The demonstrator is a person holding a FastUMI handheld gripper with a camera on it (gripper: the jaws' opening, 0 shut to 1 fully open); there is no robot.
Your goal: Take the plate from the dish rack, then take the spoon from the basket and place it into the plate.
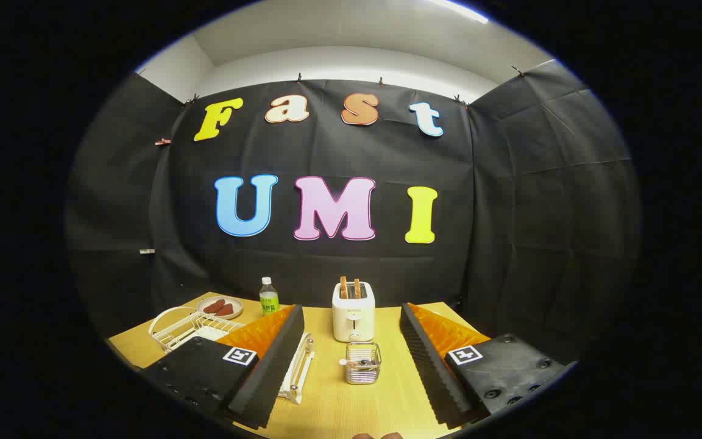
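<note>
**Plate in the rack, nothing held yet**

Plate (208,333) lies low in the white wire dish rack (171,326), ahead of and beyond the left finger, which hides part of both. What shows is a pale flat patch among the wires; its rim and tilt cannot be made out from here. It is probably a stiff, smooth, light dish, slippery on its face and liable to chip if knocked against the wire, so the rim edge is the place to pinch, with one finger on each face, lifting up clear of the rack bars.

Spoon (351,363) sits in the small wire basket (362,363) on the bench (351,408), between the fingers and just ahead of them. Only a short pale end and something reddish show above the basket lip, so the handle is hard to tell apart from whatever lies with it. It should be light and rigid, best taken across the handle.

The gripper (351,366) hangs above the bench with its fingers spread wide apart, holding nothing.

Beyond the basket stands a white toaster (353,311) with two slices up in its slots. Left of it are a small bottle with a green label (269,297) and a saucer of reddish food (219,307), near the rack's far side. A white frame-like piece (298,372) lies beside the left finger.
</note>
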